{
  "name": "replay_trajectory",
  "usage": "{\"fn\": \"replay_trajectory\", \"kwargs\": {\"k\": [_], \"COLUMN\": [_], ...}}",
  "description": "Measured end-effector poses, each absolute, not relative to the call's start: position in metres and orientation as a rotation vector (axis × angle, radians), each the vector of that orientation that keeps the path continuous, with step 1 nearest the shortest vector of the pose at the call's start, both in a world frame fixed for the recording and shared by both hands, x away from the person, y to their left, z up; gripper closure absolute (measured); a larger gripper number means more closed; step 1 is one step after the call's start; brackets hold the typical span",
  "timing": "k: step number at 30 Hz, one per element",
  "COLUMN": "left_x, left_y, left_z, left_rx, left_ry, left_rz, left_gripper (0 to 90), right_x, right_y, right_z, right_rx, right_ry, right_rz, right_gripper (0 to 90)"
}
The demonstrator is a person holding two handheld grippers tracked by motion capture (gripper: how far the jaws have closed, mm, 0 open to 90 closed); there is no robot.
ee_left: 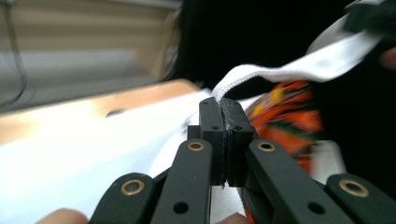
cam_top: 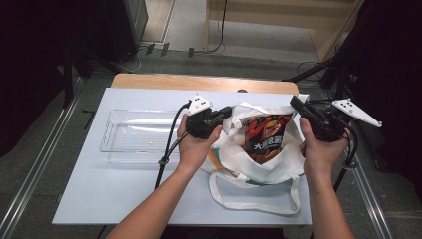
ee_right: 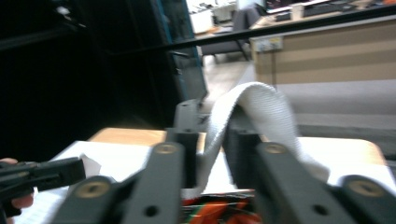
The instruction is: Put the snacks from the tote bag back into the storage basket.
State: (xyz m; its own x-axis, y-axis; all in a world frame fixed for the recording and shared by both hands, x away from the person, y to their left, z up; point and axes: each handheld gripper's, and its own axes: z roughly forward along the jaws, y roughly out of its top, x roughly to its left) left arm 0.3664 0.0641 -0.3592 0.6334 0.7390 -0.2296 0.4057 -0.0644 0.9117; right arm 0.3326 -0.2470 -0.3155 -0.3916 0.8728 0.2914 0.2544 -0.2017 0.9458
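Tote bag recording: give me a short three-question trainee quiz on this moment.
1. True or false: the left gripper is shut on the rim of the tote bag.
2. What lies inside the tote bag? A) a snack packet B) a water bottle C) a folded towel
3. What passes between the jaws of the right gripper?

Key
1. True: its jaws pinch the white hem in the left gripper view.
2. A: the red and orange snack packet shows through the bag's mouth.
3. A white strap of the bag, with a gap showing beside it.
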Motion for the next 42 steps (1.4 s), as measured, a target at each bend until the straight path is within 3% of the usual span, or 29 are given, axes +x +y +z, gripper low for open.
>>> {"fn": "replay_trajectory", "kwargs": {"k": [1,4,10,14,21,22,26,28,29,32,36,42], "left_x": [0.373,0.384,0.396,0.397,0.384,0.379,0.371,0.369,0.368,0.361,0.348,0.332], "left_y": [0.060,0.059,0.071,0.075,0.078,0.080,0.086,0.089,0.089,0.089,0.093,0.098], "left_z": [-0.369,-0.388,-0.399,-0.398,-0.400,-0.396,-0.385,-0.383,-0.382,-0.383,-0.382,-0.384], "left_rx": [1.718,1.754,1.750,1.713,1.716,1.717,1.714,1.713,1.713,1.733,1.711,1.699], "left_ry": [1.004,1.112,1.269,1.343,1.313,1.298,1.250,1.223,1.207,1.164,1.132,1.100], "left_rz": [0.349,0.346,0.337,0.297,0.305,0.297,0.289,0.295,0.290,0.297,0.337,0.344], "left_gripper": [90.0,90.0,90.0,87.4,52.3,52.3,40.6,40.6,41.3,43.4,43.4,43.0], "right_x": [0.342,0.347,0.346,0.337,0.331,0.331,0.336,0.336,0.335,0.332,0.329,0.322], "right_y": [-0.248,-0.251,-0.276,-0.295,-0.296,-0.294,-0.290,-0.289,-0.289,-0.288,-0.287,-0.281], "right_z": [-0.322,-0.329,-0.347,-0.362,-0.394,-0.398,-0.406,-0.405,-0.403,-0.396,-0.388,-0.377], "right_rx": [1.367,1.400,1.439,1.476,1.454,1.449,1.446,1.444,1.439,1.393,1.299,1.172], "right_ry": [1.569,1.602,1.731,1.666,1.750,1.762,1.784,1.767,1.749,1.687,1.695,1.647], "right_rz": [1.558,1.536,1.552,1.554,1.413,1.376,1.301,1.313,1.318,1.386,1.447,1.526], "right_gripper": [58.8,48.5,41.9,47.3,50.4,53.0,79.3,88.9,89.1,73.1,62.1,52.8]}}
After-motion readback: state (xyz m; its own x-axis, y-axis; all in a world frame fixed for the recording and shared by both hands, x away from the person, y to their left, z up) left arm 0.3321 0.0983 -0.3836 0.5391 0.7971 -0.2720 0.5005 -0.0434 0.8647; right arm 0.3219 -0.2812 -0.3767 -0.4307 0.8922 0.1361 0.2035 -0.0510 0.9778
